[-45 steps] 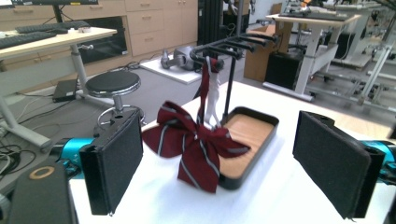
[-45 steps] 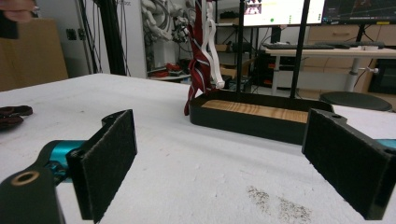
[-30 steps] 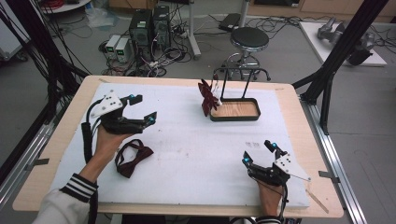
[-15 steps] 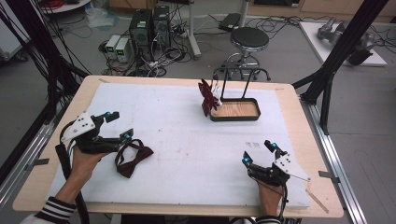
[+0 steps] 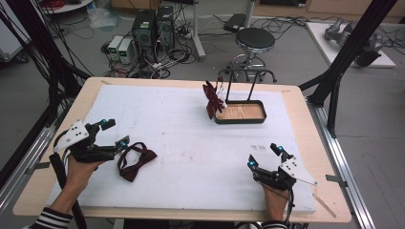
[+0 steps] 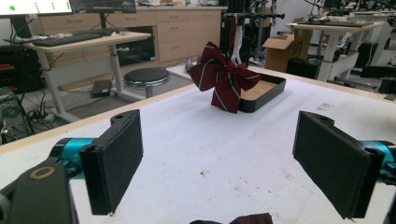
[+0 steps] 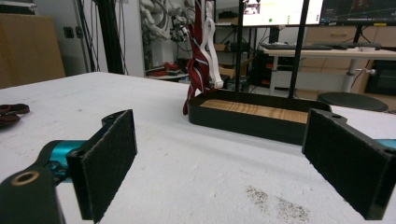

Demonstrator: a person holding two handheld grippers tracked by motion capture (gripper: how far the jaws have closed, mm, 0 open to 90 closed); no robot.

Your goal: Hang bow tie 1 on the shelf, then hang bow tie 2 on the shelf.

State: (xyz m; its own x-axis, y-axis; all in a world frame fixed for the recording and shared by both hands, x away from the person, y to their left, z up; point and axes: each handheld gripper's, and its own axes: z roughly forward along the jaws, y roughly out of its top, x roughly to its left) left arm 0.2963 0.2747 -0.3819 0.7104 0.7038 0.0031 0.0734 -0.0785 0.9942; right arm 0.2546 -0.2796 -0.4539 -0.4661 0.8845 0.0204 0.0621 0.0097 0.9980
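Observation:
A dark red bow tie (image 5: 135, 160) lies on the white mat at the front left. My left gripper (image 5: 115, 132) stands open just left of it, nothing between its fingers; the tie's edge (image 6: 233, 219) peeks in at the bottom of the left gripper view. A second red striped bow tie (image 5: 211, 99) (image 6: 223, 77) (image 7: 198, 60) hangs from a black rack over a wood-floored tray (image 5: 240, 121) (image 6: 261, 91) (image 7: 252, 122). At the front right my right gripper (image 5: 263, 155) rests open and empty, pointing at the tray.
The white mat (image 5: 191, 143) covers most of the wooden table. Beyond the far edge stand a round stool (image 5: 255, 39) and computer boxes (image 5: 153, 24). Black frame posts (image 5: 344, 62) rise at the right side of the table.
My left gripper came from the back left toward the person and now sits beside the lying bow tie. The right gripper has not moved.

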